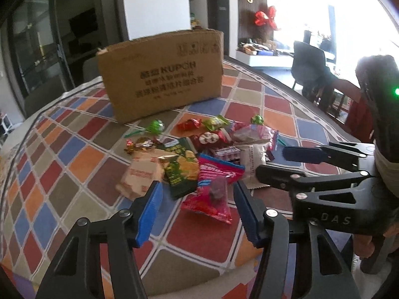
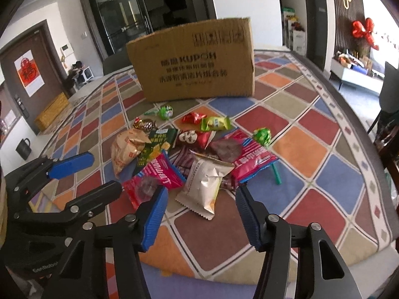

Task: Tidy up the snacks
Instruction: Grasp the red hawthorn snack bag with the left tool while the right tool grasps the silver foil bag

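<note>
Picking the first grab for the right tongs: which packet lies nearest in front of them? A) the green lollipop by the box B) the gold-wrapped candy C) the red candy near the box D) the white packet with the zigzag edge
D: in the right wrist view the white packet lies in the near edge of the pile, just ahead of the open right tongs.

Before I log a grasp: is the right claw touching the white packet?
Apart. The right wrist view shows the right claw open above the white packet, its pads clear.
</note>
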`<state>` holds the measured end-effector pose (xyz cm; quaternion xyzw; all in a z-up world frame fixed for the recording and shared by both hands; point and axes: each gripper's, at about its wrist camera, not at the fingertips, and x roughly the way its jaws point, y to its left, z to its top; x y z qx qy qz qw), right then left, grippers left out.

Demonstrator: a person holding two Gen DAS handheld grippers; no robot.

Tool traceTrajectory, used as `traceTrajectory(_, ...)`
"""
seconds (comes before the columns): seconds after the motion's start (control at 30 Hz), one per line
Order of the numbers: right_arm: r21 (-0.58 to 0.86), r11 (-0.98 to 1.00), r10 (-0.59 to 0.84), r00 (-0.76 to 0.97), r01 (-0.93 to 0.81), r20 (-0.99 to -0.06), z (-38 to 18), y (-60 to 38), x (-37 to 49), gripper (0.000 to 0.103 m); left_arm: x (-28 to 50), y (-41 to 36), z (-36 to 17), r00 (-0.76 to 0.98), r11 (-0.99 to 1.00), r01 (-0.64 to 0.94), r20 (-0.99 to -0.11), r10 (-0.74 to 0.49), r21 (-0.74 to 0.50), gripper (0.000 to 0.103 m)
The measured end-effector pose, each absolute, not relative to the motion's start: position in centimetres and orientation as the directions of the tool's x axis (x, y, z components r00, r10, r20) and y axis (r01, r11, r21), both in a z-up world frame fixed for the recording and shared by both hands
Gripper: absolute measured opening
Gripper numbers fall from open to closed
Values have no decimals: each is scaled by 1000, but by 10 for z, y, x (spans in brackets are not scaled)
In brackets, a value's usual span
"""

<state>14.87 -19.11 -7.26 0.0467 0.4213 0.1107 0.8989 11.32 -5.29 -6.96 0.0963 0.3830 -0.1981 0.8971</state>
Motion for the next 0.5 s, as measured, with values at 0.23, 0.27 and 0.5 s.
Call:
traceTrajectory(0.23, 209, 966, 260, 588, -154, -766, -84, -193, 161, 50, 128, -56, -85, 576, 895, 445, -755, -315, -33, 53)
traceTrajectory(0.27, 212, 965, 261, 584, -153, -768, -85, -193, 162, 50, 130, -56, -87, 568, 895, 445, -760, -317, -40, 53)
traceTrajectory(0.5, 218, 963, 268, 571, -156, -776, -92, -193, 169, 47, 137, -56, -96, 538, 893, 445, -776, -329, -70, 48)
